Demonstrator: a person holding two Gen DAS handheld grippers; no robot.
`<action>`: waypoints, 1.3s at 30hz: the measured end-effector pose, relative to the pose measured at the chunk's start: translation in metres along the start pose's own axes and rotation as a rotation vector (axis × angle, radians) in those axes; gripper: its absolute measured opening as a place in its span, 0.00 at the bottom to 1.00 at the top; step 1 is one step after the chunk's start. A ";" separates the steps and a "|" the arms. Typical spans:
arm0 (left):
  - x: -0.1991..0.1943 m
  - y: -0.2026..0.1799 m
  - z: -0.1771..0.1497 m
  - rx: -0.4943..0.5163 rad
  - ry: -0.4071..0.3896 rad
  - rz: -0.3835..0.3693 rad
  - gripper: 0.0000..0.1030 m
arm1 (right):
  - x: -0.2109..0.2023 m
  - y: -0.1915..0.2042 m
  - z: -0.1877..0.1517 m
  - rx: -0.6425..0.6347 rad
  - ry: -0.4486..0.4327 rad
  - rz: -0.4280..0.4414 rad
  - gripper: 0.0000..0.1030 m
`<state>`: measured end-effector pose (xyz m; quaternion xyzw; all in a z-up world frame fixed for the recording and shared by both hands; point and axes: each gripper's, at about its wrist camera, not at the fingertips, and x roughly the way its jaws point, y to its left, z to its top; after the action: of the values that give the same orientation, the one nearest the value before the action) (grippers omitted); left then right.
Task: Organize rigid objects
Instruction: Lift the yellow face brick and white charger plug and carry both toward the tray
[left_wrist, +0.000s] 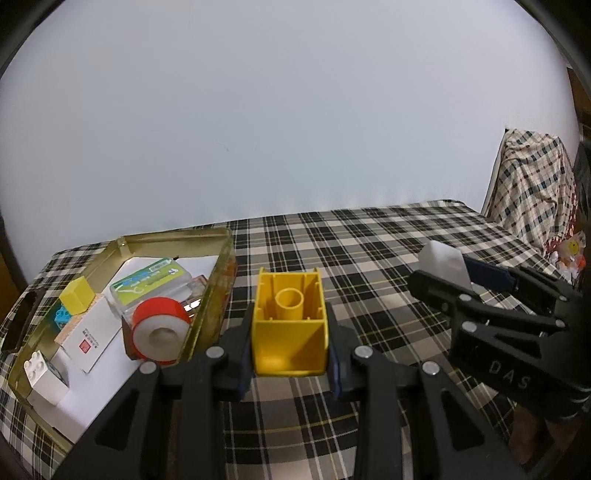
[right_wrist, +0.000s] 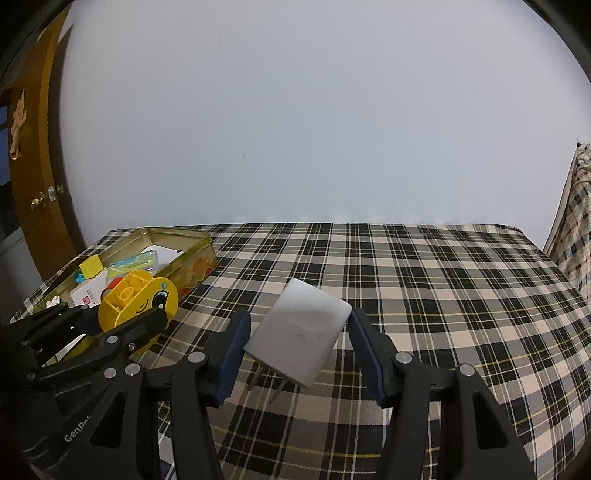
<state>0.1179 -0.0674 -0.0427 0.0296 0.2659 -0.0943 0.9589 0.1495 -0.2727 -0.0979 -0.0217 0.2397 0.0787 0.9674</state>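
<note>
Plaid tablecloth (right_wrist: 424, 280) covers the whole work surface. Gold tin tray (left_wrist: 218, 295) sits at its left end, holding a white box (left_wrist: 88, 336), a green-labelled clear case (left_wrist: 155, 284), a red tape roll (left_wrist: 159, 332), a small yellow cube (left_wrist: 77, 295) and a white stud brick (left_wrist: 42, 376). Left gripper (left_wrist: 290, 347) clamps the yellow toy block (left_wrist: 291, 321), hollow underside toward the camera, just right of the tray's near corner and lifted off the cloth. Right gripper (right_wrist: 299, 350) sits at mid width, holding a white charger plug (right_wrist: 301, 332) tilted, prongs pointing down at the cloth, well right of the tray.
</note>
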 end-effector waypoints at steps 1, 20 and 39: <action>-0.001 0.000 0.000 0.000 -0.002 -0.002 0.30 | -0.001 0.001 0.000 -0.002 -0.001 0.001 0.56; -0.022 0.004 -0.008 -0.010 -0.054 0.001 0.30 | -0.013 0.028 -0.006 -0.043 -0.048 0.024 0.56; -0.040 0.012 -0.014 -0.032 -0.109 0.025 0.30 | -0.027 0.034 -0.012 -0.055 -0.081 0.047 0.56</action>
<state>0.0797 -0.0473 -0.0338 0.0125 0.2143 -0.0795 0.9734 0.1154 -0.2437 -0.0958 -0.0394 0.1983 0.1086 0.9733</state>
